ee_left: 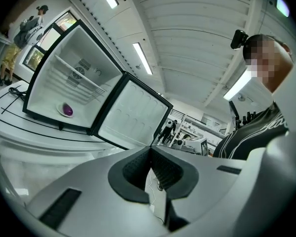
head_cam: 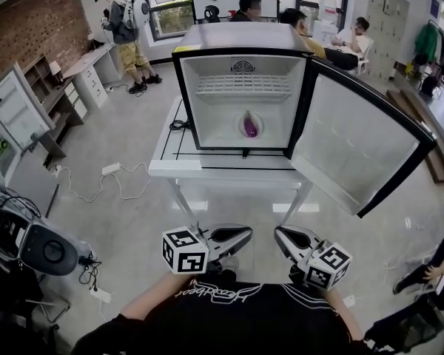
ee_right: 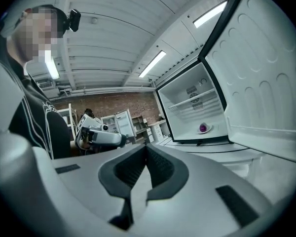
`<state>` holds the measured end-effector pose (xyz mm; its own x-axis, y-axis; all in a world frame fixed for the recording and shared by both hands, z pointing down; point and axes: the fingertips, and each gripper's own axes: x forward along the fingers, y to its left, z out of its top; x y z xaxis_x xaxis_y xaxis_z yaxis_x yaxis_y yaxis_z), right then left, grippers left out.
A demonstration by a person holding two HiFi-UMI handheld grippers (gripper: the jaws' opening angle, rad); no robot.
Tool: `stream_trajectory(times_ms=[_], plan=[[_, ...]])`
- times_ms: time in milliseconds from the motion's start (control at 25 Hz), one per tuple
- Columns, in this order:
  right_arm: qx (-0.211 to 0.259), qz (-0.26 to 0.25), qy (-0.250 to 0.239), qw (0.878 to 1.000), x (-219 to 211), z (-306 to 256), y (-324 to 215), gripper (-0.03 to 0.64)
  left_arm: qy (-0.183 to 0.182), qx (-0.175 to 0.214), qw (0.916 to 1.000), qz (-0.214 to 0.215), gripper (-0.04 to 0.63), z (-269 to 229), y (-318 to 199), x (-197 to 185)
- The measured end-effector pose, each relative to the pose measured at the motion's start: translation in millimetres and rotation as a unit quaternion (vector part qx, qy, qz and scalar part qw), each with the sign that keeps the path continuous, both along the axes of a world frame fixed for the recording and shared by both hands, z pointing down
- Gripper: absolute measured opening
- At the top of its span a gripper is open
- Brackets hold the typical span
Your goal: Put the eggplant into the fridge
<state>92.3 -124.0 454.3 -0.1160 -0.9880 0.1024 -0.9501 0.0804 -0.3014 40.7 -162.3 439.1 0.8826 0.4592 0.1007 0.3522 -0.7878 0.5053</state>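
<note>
Brick wall point(head_cam: 35, 28); grey floor point(head_cam: 129, 224); ceiling striplights point(ee_left: 142, 58)

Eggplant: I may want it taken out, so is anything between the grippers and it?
Nothing visible. The fridge door is swung open, and the eggplant lies in a white dish inside the fridge. The left gripper and right gripper, both shut and empty, look straight in.

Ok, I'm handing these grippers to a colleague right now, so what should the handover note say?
Left gripper: shut, empty, near the body.
Right gripper: the same.
Eggplant: on a small plate on the floor of the fridge, which stands on the white table.
Door: wide open.
Done: eggplant is in.
Left: probably only shutting the door.
</note>
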Motion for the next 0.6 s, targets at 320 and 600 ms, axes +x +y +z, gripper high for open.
stream_trajectory(times_ms=[320,600], plan=[[-0.03,-0.005,0.024,0.999,-37.5,2.3,39.6,0.006,0.004,0.02,0.9998,-0.005,0.008,1.5,41.0,-29.5],[-0.033,-0.007,0.049,0.998,-51.2,10.7,60.7,0.005,-0.001,0.021,0.9998,0.001,0.008,6.0,67.7,-42.8]])
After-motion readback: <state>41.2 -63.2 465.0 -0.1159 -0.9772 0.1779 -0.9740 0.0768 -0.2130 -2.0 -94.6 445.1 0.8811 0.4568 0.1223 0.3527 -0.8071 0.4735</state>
